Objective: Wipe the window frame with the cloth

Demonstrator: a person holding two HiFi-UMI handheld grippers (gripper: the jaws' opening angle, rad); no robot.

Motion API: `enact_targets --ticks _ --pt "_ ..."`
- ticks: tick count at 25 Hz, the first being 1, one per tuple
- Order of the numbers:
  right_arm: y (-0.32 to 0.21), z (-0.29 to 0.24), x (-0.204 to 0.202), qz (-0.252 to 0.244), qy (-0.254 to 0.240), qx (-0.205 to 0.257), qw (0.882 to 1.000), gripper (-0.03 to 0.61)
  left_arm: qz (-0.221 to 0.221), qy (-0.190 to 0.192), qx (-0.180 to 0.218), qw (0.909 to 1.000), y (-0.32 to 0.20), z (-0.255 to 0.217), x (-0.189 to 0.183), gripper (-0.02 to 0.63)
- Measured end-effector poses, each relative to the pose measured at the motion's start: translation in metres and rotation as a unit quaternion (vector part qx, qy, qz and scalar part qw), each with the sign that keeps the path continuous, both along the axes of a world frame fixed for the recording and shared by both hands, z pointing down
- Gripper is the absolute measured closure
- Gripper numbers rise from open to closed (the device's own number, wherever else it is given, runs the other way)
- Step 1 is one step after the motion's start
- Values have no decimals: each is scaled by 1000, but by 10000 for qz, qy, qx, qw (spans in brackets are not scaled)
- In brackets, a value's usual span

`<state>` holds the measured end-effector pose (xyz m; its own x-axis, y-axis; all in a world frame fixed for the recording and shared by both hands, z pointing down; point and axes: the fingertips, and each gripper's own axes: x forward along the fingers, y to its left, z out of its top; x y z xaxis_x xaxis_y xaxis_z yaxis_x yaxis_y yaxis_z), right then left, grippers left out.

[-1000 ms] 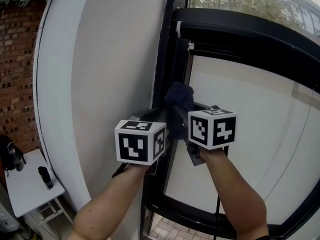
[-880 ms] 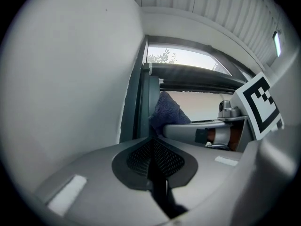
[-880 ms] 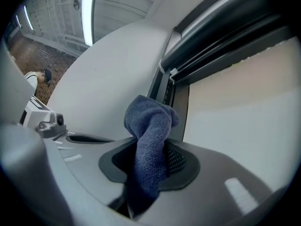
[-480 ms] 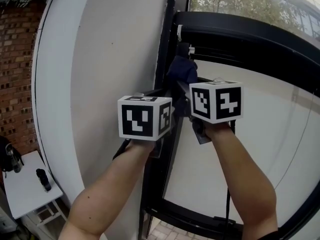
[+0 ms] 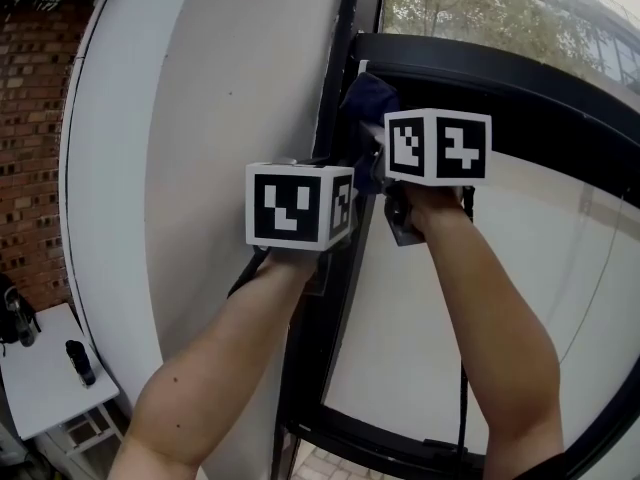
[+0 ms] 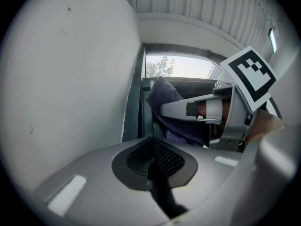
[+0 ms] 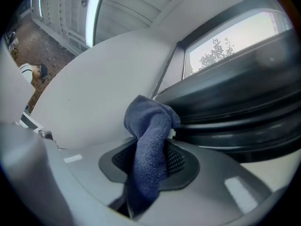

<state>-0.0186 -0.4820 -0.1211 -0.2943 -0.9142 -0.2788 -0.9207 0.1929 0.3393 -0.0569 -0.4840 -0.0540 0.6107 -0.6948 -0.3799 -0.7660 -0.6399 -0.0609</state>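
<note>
Right gripper [image 7: 148, 163] jaws clamped on the blue cloth [image 7: 149, 135], with the cloth pressed on the upper left corner of the black window frame [image 5: 500, 76]. Left gripper [image 6: 153, 165] jaws together and empty, just left of the frame, near the white wall [image 5: 220, 118].

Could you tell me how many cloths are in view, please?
1: the blue cloth, clamped in the right hand-held gripper, by the window frame's upper corner. The left hand-held gripper is shut with nothing in it.
</note>
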Motion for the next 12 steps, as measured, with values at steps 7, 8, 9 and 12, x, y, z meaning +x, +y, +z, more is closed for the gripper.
enact_targets --ticks 7,8,9,12 --pt "10 -20 -5 63 59 191 9998 456 105 23 164 9998 13 -17 -5 620" --pt "9 -19 -7 40 49 183 9998 456 118 22 176 9998 14 -17 -5 620" --pt "9 -18 -8 20 40 170 9998 456 129 14 188 9997 16 -17 -5 620" --pt "9 -7 -9 42 106 121 9999 456 220 8 193 9996 20 -11 -4 620"
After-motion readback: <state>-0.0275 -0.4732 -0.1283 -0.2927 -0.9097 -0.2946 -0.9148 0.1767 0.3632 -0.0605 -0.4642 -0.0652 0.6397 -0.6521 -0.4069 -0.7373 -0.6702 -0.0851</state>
